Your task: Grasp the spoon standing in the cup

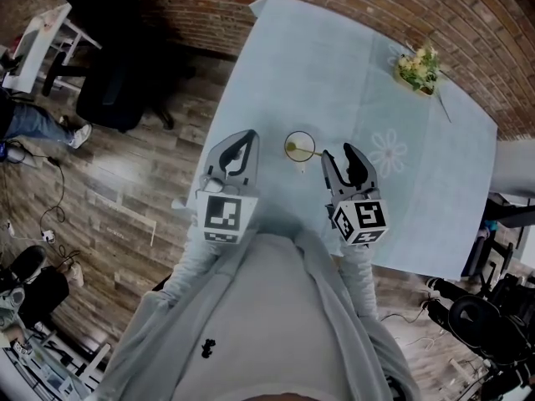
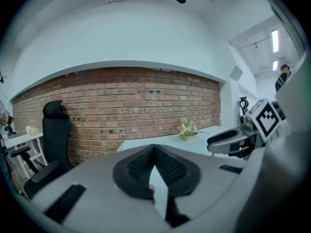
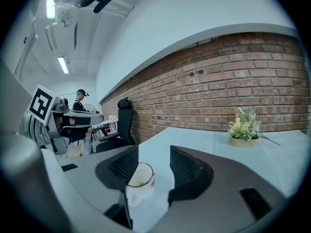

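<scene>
progress: I am judging the approach nearly done; closing on the thin pale spoon (image 3: 148, 177) is left.
spoon: leaning inside the small white round cup (image 3: 136, 191) on the pale blue surface (image 1: 376, 82).
right tongs (image 1: 338, 152): I am holding them wide apart, gripping nothing.
left tongs (image 1: 244, 143): pressed together, empty, at nine o'clock of the cup.
relation: cup is lying near, at ten o'clock of the right tongs' tips, apart from them.
</scene>
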Demonstrator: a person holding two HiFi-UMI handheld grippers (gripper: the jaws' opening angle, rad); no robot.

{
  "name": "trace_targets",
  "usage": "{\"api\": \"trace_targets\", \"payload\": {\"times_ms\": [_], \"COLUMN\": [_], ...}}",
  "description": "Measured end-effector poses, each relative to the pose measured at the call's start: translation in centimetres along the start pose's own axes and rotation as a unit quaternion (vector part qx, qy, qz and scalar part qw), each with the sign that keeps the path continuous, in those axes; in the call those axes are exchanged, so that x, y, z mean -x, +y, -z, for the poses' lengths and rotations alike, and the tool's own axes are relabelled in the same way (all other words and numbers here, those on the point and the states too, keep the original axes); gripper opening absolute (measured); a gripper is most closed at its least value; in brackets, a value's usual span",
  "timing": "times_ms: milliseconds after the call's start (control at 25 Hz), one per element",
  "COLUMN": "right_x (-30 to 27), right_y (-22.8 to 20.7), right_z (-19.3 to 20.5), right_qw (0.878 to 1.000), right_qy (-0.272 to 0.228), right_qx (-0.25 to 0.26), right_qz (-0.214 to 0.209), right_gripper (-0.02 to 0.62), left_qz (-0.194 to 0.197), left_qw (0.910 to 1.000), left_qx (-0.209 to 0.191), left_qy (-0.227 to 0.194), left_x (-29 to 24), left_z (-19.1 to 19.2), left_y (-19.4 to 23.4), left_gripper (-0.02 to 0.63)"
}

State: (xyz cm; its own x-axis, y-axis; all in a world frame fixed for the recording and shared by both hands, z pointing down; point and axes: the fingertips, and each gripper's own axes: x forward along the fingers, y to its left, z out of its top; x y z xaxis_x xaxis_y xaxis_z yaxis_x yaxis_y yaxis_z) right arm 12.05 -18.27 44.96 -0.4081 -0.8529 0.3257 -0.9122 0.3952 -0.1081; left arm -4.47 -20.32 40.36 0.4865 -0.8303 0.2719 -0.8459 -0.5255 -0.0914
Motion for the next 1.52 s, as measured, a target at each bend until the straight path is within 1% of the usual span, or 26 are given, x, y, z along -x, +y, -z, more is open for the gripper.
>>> {"api": "trace_targets", "payload": {"times_ms": [440,840,1400,1440,1520], "right_x": [-1.8,-2.7,-3.4,-3.4,-3.4], "right_y": [0.8,1.1,0.9,1.0,1.0], "right_z": [4.0,6.3,6.7,6.6,6.6], "right_qw": [0.999,0.997,0.998,0.998,0.998], "right_qy": [0.044,0.066,0.067,0.067,0.067], "right_qx": [0.009,0.013,-0.005,-0.005,-0.003], "right_qz": [-0.015,-0.022,-0.022,-0.022,-0.02], "right_gripper": [0.195,0.195,0.192,0.187,0.146], "left_qz": [0.002,0.004,0.003,0.002,0.002], "left_qw": [1.0,1.0,1.0,1.0,1.0], "left_qx": [0.0,0.0,0.005,0.005,0.005], "left_qy": [0.003,0.006,0.008,0.008,0.007], "left_x": [-0.1,-0.5,-0.2,-0.1,-0.1], "left_z": [0.2,0.4,0.8,0.8,0.8], "left_y": [-0.2,-0.3,-0.1,0.0,0.1], "left_gripper": [0.017,0.017,0.017,0.017,0.017]}}
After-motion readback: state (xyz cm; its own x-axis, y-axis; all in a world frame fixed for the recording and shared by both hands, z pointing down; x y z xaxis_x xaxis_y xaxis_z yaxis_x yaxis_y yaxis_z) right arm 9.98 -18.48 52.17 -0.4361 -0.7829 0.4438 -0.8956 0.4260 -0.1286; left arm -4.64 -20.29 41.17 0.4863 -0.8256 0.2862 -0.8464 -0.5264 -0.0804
